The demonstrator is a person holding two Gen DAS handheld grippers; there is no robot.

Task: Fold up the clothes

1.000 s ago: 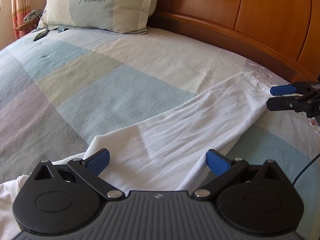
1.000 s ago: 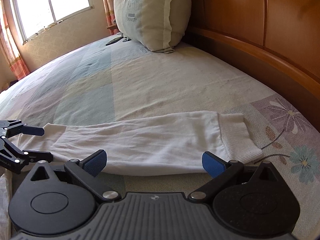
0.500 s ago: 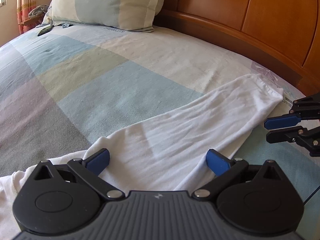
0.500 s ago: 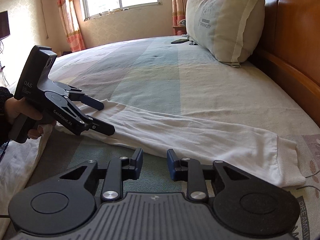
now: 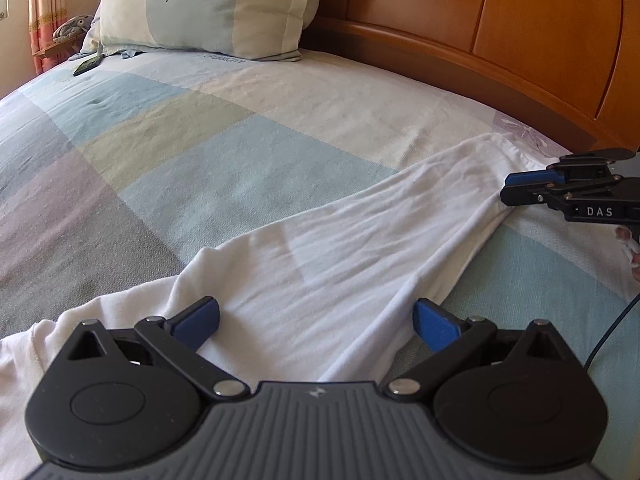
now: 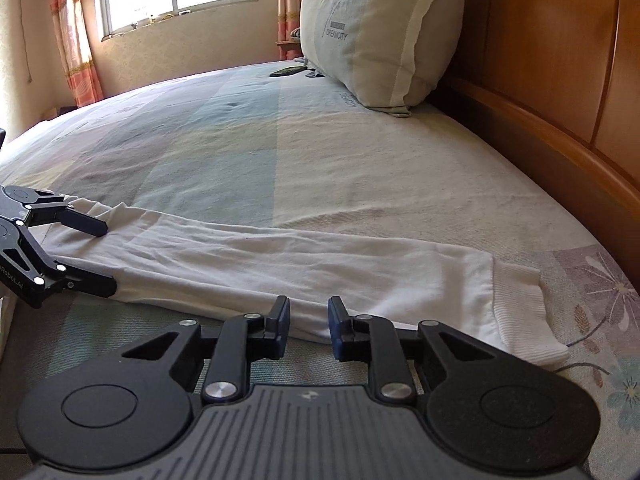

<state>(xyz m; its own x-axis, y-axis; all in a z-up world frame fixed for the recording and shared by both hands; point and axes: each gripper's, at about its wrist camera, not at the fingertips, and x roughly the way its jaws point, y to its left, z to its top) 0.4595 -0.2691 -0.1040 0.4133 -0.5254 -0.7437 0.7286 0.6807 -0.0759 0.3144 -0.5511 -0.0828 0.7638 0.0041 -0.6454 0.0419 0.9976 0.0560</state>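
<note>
A: Where's the sleeve (image 6: 304, 264)?

B: Flat across the bed (image 6: 360, 168), its cuff (image 6: 524, 312) toward the headboard (image 6: 560, 92), a pillow (image 6: 376, 28) further up.

A: The left tool (image 5: 316, 318)?

B: Spread wide, blue pads either side of the sleeve's upper end, gripping nothing.

A: The right tool (image 6: 309, 322)?

B: Its jaws have just been closing. They stand narrow over the sleeve's near edge with a small gap; whether they pinch cloth, I cannot tell.
</note>
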